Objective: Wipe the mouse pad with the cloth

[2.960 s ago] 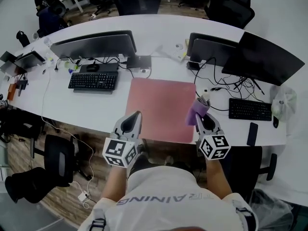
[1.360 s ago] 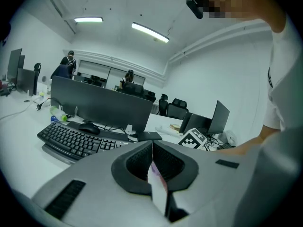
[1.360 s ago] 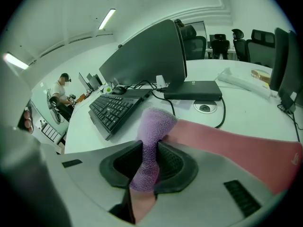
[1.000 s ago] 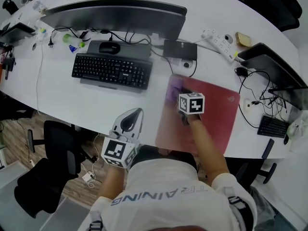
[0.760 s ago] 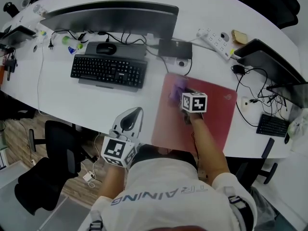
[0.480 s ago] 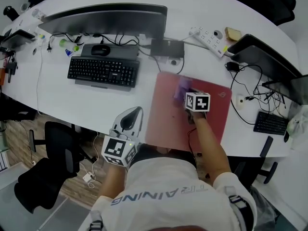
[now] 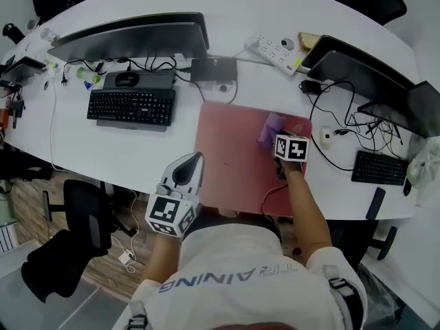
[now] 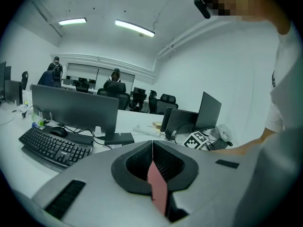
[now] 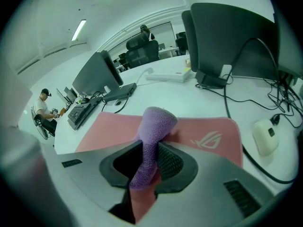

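Note:
A large pink mouse pad lies on the white desk between two workstations. My right gripper is shut on a purple cloth, which rests on the pad's far right part beside its printed logo. In the right gripper view the cloth stands up between the jaws over the pad. My left gripper hangs near the desk's front edge, left of the pad, shut with nothing in it; in the left gripper view its jaws meet.
A black keyboard, mouse and monitor stand left of the pad. A power strip, two monitors, cables, a white mouse and a second keyboard lie right. Office chairs stand below the desk edge.
My right gripper has dragged the purple cloth across the mouse pad from its far left part to its far right part. The left gripper has stayed put.

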Available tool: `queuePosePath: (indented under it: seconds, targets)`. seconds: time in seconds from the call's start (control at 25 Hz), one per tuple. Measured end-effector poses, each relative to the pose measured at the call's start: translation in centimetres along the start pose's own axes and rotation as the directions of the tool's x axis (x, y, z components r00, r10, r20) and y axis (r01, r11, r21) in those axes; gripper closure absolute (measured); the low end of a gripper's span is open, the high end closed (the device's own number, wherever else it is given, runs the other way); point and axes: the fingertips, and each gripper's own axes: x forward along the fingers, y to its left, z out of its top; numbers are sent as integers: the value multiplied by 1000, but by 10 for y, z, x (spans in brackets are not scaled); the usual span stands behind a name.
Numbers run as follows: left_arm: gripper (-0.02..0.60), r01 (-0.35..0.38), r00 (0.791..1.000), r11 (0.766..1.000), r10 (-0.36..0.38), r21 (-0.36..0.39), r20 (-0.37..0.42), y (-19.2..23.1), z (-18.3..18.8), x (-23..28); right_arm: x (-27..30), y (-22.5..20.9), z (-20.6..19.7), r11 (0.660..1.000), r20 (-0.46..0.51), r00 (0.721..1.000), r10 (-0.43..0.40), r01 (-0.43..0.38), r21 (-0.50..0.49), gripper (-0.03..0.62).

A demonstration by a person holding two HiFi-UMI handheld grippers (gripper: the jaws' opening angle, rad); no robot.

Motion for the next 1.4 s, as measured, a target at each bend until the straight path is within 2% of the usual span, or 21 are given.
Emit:
queuePosePath:
  seconds: [0.4, 0.68, 0.84, 1.0, 1.2, 1.4]
  targets:
    - [550, 5, 1000, 1000, -5, 23, -1, -72, -5, 16, -45, -106, -16, 997, 21, 997, -77, 76, 33, 490]
    - [551, -10, 1000, 999, 9, 38, 15, -104, -3, 17, -63, -134, -23, 997, 32, 996, -83, 82, 14, 490]
    - [550, -31, 999, 998, 30, 46, 25, -108, 2, 10, -83, -124, -9, 999, 120, 992, -36, 35, 8, 491]
    - [550, -55, 997, 997, 52, 54, 50, -103, 13, -4, -119, -99, 5, 999, 244, 969, 23, -30, 27, 491]
    - [550, -55, 995, 997, 50, 57, 92, -89, 25, -19, -172, -51, 16, 996, 356, 931, 81, -87, 0, 491]
    - [550, -29, 994, 998, 23, 53, 107, -66, 26, -40, -194, 15, 28, 989, 394, 907, 145, -128, -70, 491]
